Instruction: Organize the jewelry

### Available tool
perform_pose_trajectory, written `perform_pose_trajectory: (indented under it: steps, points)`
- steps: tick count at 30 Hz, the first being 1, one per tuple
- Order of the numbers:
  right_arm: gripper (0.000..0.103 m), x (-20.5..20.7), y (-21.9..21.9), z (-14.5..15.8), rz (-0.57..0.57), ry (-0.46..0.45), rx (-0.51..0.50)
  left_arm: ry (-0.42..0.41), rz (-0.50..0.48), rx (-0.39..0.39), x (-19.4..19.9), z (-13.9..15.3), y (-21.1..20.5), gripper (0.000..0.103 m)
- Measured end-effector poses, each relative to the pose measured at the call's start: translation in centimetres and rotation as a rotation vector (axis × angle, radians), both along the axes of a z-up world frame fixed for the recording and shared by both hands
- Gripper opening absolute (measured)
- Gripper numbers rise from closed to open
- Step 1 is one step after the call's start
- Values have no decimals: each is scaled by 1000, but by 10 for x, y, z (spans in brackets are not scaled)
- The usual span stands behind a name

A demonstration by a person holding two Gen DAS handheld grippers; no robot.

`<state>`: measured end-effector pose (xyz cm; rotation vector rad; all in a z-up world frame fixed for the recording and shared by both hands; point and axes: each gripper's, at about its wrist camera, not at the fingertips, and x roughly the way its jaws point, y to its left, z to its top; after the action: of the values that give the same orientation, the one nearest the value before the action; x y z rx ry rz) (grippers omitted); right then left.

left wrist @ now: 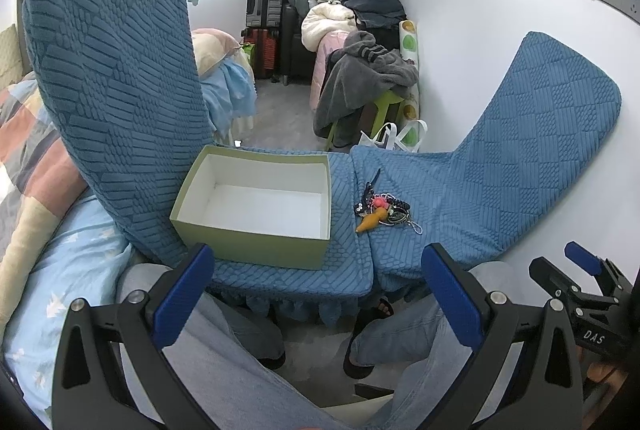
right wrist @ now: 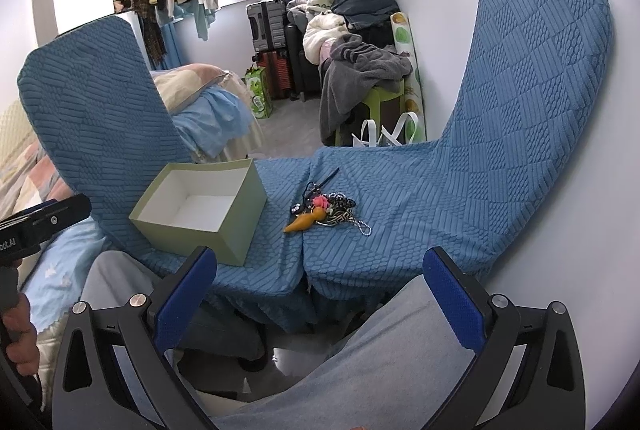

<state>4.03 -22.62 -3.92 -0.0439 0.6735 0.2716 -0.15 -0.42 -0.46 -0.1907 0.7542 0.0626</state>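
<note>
1. Jewelry pile (left wrist: 384,210) (right wrist: 325,213): a tangle of dark cords, bead chains, a pink charm and an orange carrot-shaped pendant (left wrist: 371,222) (right wrist: 305,222); lies on the blue textured chair covers (left wrist: 432,189) (right wrist: 400,197), at the seam between the two seats.
2. Green open box (left wrist: 256,205) (right wrist: 200,207): white interior, nothing seen inside; sits on the left seat, just beside the pile, not touching it.
3. Left tool (left wrist: 316,294): blue-padded fingers spread wide apart, gripping nothing; held low over the person's grey-trousered lap, well short of the seats.
4. Right tool (right wrist: 320,294) (left wrist: 580,270): fingers likewise spread, nothing between them; held over the lap, near the seat's front edge.
</note>
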Motion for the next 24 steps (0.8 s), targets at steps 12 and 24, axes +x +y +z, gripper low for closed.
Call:
perform_pose_trajectory:
  steps: [12,24]
  points:
    - [103,19,3,-2,25,17,5,6,9,15,12,1,2,103]
    - [103,63,0,-11,41,0,15,14,-3,-32,53,-20,4,103]
